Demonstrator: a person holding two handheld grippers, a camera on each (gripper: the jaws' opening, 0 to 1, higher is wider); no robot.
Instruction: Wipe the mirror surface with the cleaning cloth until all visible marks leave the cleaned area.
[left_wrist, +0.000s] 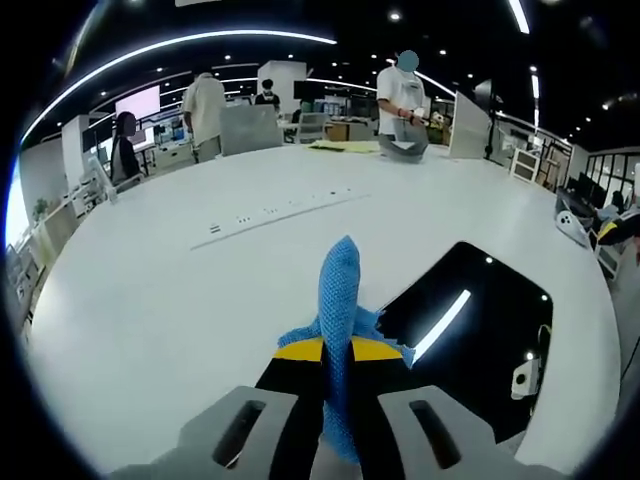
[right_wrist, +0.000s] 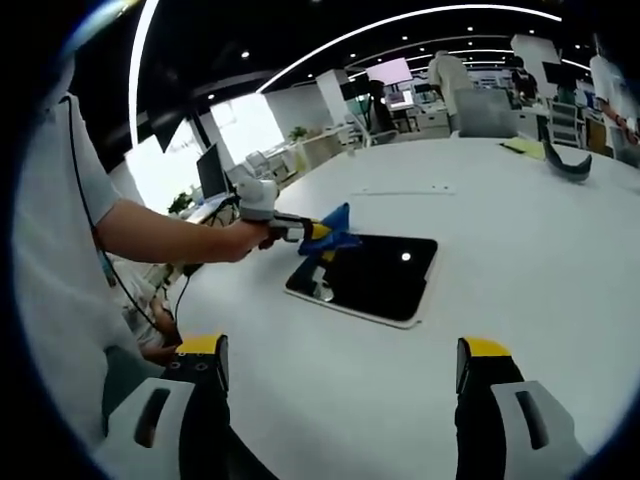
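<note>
The blue cleaning cloth (left_wrist: 340, 300) sticks up between my left gripper's (left_wrist: 338, 352) yellow-tipped jaws, which are shut on it. Just right of it the dark mirror (left_wrist: 480, 330) lies flat on the white table and reflects ceiling lights. In the right gripper view a person's hand holds the left gripper (right_wrist: 322, 232) with the cloth (right_wrist: 336, 222) at the mirror's (right_wrist: 375, 275) far left corner. My right gripper (right_wrist: 342, 350) hangs open, jaws far apart, above the table on the near side of the mirror. Nothing is between them. I cannot make out marks on the glass.
The round white table (left_wrist: 200, 300) has a row of flush sockets (left_wrist: 280, 210) near its middle. At its far edge lie a grey object (left_wrist: 404, 147) and yellow sheets (left_wrist: 340, 146), with several people (left_wrist: 402, 95) standing behind. The holder's arm (right_wrist: 170, 235) reaches in from the left.
</note>
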